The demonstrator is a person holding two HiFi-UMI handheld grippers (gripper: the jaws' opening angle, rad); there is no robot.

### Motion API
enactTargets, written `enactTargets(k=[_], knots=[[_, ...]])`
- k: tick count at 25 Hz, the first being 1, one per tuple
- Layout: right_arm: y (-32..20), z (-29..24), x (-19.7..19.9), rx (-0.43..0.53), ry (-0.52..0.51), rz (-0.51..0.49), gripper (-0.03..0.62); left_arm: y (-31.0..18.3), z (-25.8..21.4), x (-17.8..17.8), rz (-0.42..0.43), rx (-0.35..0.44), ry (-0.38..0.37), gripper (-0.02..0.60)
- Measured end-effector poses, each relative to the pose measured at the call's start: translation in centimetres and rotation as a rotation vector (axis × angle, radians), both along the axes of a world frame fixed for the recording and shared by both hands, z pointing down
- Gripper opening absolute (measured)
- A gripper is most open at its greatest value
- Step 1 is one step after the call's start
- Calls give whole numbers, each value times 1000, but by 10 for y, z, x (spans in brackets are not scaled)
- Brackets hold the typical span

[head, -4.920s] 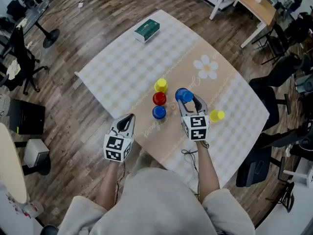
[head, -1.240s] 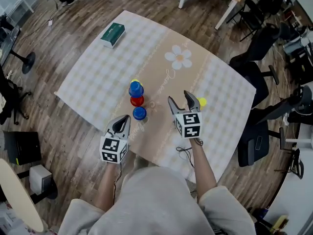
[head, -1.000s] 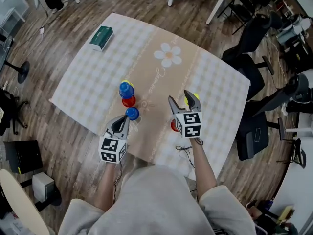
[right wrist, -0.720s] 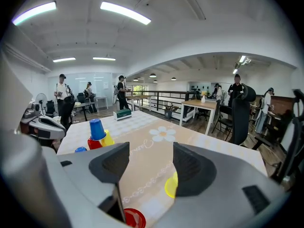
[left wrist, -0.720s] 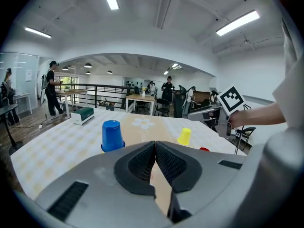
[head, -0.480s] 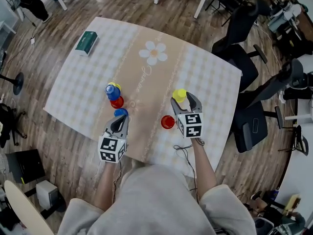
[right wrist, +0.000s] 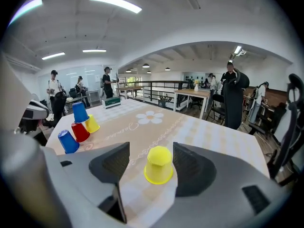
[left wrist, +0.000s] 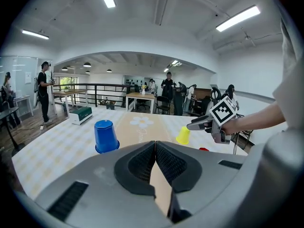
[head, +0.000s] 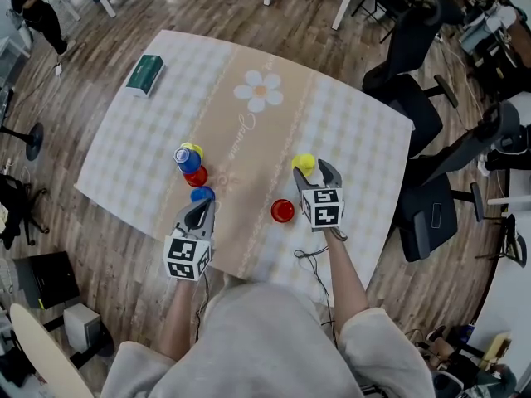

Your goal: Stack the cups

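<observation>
All cups stand upside down on the table. My right gripper is open, its jaws either side of a yellow cup without touching it. A lone red cup stands just left of it. My left gripper is shut and empty, right behind a blue cup. Beyond that cup is a cluster: a red cup, a yellow cup and a second blue cup raised above them; I cannot tell on which it rests.
A green box lies at the table's far left corner. A flower print marks the cloth's far middle. Office chairs crowd the table's right side. Several people stand in the background of both gripper views.
My right gripper no longer holds the blue cup, which now stands in the left cluster. It has moved right and its open jaws now flank the yellow cup. The left gripper stayed put.
</observation>
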State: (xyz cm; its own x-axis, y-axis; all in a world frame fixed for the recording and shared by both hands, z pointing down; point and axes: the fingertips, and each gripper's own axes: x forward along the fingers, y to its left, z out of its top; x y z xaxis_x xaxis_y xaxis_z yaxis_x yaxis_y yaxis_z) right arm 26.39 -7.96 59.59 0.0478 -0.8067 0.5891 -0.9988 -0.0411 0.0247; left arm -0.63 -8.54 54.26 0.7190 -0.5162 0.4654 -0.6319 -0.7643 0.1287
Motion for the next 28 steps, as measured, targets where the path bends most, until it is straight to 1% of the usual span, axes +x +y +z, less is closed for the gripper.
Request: enactTargets(k=[12,17,20,28], knots=[[-11,57,16,-118,-16,-5,284,-11,5,-7,-27,-10,-28,14],[-12,75,17,-167,-18,-13,271,-14,7,-10,-35,-14,-33,13],[-12,81,18,-174,-11,-11,247,-16,7,-10,-38,-15,-34,14],[-12,80,18,-179,-5,-24,244,-15,6,-14,-44,-17,-38,14]])
